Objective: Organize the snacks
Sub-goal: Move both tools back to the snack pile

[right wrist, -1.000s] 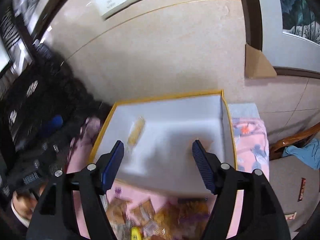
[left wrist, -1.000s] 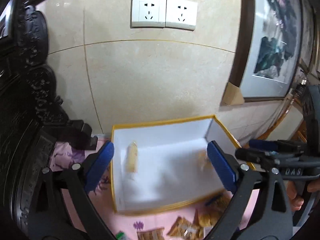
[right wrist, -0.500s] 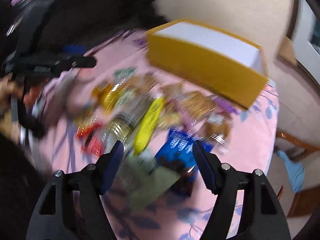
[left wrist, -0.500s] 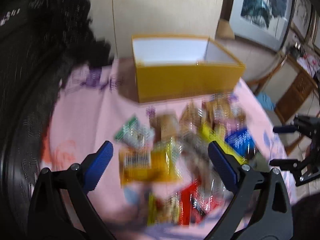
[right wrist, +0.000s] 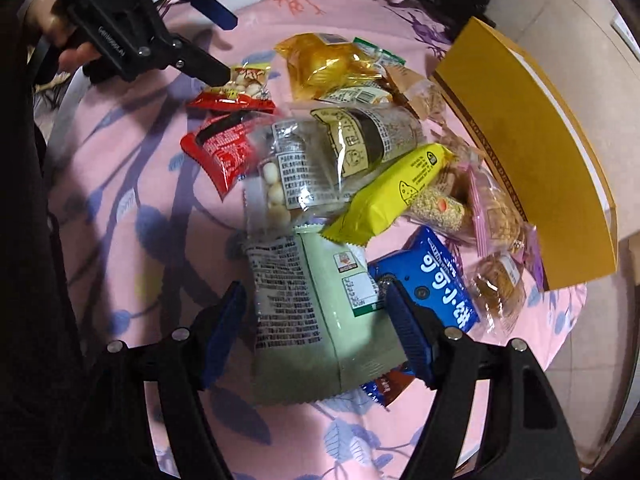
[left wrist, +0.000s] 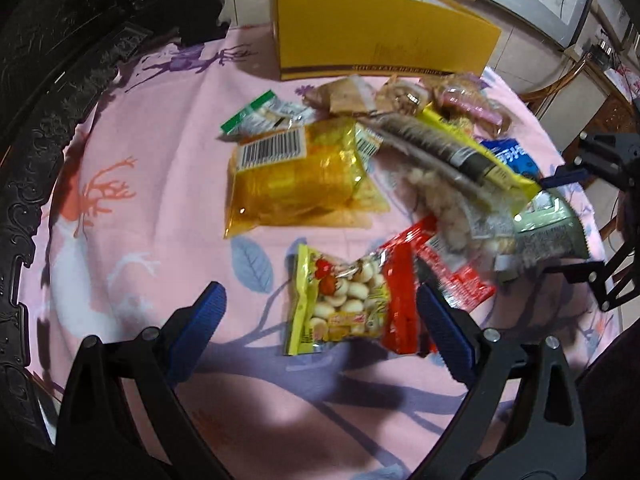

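Left wrist view: hovered the left gripper (left wrist: 320, 328) wide apart over the pink patterned surface (left wrist: 160, 200), nothing held, pointed at a small yellow packet of round white sweets (left wrist: 340, 304) lying beside a red packet (left wrist: 400, 296). Farther off lay a large amber bag (left wrist: 292, 176) with a barcode label, a long yellow bar (left wrist: 480, 152) and more mixed snacks, all loose in a heap. Stood beyond the heap the yellow box (left wrist: 380, 36), its inside hidden from this angle. Showed the right gripper (left wrist: 576, 220) at the heap's right edge.

Right wrist view: held the right gripper (right wrist: 316, 332) well parted and empty, pads flanking a pale green bag (right wrist: 316, 320) without pressing it; a blue packet (right wrist: 436, 280) just beside the right pad. Lay the box (right wrist: 528, 160) at the far right, with small wrapped biscuits (right wrist: 500, 216) near its wall.

Judged the sorting barely begun: nearly every snack seen outside the box, all of that heap left to move.
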The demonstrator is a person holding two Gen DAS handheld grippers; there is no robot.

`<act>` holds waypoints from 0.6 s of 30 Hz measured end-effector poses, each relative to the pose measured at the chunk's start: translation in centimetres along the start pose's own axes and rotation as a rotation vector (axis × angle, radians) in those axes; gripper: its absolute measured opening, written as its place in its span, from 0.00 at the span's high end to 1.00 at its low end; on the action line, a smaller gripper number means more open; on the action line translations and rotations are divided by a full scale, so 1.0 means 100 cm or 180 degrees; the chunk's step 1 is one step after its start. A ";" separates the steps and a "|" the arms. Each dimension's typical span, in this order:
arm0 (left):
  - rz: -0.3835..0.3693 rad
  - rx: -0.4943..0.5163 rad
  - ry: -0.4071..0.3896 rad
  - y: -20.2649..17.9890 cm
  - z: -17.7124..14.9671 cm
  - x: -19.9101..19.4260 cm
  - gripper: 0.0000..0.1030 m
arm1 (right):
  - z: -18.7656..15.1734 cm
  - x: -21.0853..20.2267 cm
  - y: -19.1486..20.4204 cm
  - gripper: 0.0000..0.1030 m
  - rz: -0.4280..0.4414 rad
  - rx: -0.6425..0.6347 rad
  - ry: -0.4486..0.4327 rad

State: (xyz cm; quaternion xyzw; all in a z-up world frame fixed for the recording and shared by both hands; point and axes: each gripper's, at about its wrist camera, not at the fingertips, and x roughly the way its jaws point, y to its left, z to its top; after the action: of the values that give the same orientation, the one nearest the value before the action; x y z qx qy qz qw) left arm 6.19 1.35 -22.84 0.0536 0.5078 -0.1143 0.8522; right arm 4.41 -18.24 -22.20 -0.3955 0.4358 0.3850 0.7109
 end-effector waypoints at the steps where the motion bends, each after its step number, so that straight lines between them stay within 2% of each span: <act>1: 0.0013 0.0004 0.0021 0.001 -0.001 0.002 0.05 | 0.001 0.000 0.000 0.29 0.0001 -0.0006 0.0002; 9: 0.0009 0.0077 0.0076 -0.001 -0.007 0.005 0.05 | 0.004 0.018 0.010 0.29 -0.0111 -0.0242 -0.0011; 13: -0.0002 0.0095 0.0084 -0.002 -0.011 0.007 0.05 | 0.003 0.023 0.002 0.45 0.0038 -0.0035 0.0102; 18: -0.0022 0.0109 0.0063 -0.003 -0.013 0.016 0.05 | -0.001 0.014 0.003 0.48 0.0104 0.0230 0.0096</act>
State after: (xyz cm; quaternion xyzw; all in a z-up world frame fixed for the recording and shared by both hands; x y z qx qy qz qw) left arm 5.72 1.14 -24.86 0.0675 0.5143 -0.1254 0.8457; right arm 4.53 -17.95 -23.63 -0.3681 0.4665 0.3746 0.7117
